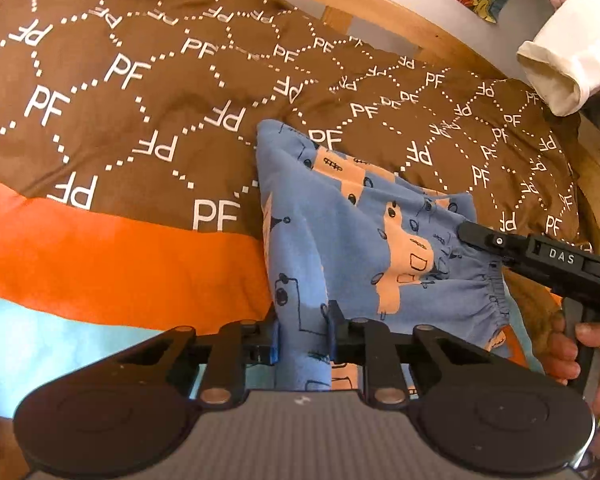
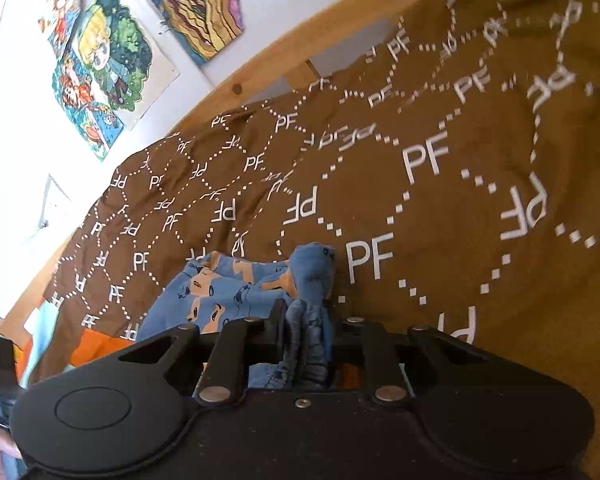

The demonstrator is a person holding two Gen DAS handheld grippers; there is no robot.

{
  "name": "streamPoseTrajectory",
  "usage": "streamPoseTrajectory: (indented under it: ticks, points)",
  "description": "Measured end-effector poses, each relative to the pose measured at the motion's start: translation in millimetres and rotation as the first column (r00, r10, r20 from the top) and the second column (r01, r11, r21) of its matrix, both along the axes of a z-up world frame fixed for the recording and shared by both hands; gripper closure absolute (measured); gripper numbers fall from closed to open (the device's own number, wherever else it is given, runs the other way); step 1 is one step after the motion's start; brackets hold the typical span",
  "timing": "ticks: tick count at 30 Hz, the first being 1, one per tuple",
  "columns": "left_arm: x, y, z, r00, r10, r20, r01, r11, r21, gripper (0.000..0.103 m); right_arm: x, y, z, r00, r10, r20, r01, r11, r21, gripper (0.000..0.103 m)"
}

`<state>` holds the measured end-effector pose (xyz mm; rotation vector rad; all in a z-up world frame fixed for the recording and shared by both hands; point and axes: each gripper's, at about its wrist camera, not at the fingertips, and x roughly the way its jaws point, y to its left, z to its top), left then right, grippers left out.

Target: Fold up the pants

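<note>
Pants: blue pants (image 1: 352, 240) with peach print lie bunched at 5 o'clock on my brown "PF" duvet (image 1: 120, 92).
Left gripper (image 1: 303, 338): I see it clamped on a pants fold.
Right gripper (image 2: 307, 334): clamped on bunched fabric; body reads "DAS".

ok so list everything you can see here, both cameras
pants: one, blue with peach print, bunched on the bedspread, pinched by both tongs
bedspread: one, brown with white PF lettering, orange and light blue bands at one end
bed frame: one, pale wood, beyond the bedspread
posters: several, multicoloured, on the white wall
white cloth: one, rolled, off the bed's corner
left tongs: black, shut on pants
right tongs: black, shut on pants
hand: one, gripping the right tongs' handle
</note>
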<state>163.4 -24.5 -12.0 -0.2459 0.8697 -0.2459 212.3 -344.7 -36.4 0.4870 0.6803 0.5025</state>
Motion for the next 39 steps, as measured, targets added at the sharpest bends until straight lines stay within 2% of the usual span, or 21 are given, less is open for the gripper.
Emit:
streamPoseTrajectory:
  ticks: [5,9,13,26,29,31,35,39]
  points:
    - [-11,-6,6,0.999,0.006,0.046,-0.007,1.000,0.018,0.084,-19,10,16,0.996,-0.005,0.094,0.017,0.992,-0.129,0.089]
    - [-18,-9,12,0.998,-0.005,0.067,0.002,0.999,0.038,0.084,-23,11,19,0.993,-0.018,0.114,0.032,0.992,-0.122,0.090]
    - [-21,-7,14,0.998,0.000,0.069,-0.001,1.000,0.026,0.085,-24,13,20,0.991,-0.019,0.130,0.037,0.990,-0.133,0.091]
    - [-26,-2,22,0.995,-0.014,0.095,0.012,1.000,0.026,0.085,-32,27,32,0.974,0.016,0.228,0.034,0.976,-0.216,0.092]
    - [-29,-2,31,0.992,-0.026,0.122,0.023,0.999,0.027,0.086,-34,28,36,0.970,0.018,0.242,0.033,0.977,-0.208,0.092]
    - [-29,-5,40,0.988,-0.049,0.149,0.041,0.998,0.056,0.086,-35,27,41,0.966,0.018,0.257,0.036,0.978,-0.203,0.092]
    - [-17,-10,58,0.977,-0.091,0.191,0.073,0.993,0.095,0.086,-34,24,51,0.957,-0.001,0.290,0.056,0.982,-0.183,0.092]
    - [13,-16,71,0.968,-0.119,0.220,0.096,0.989,0.111,0.086,-19,22,67,0.944,-0.016,0.329,0.083,0.978,-0.193,0.092]
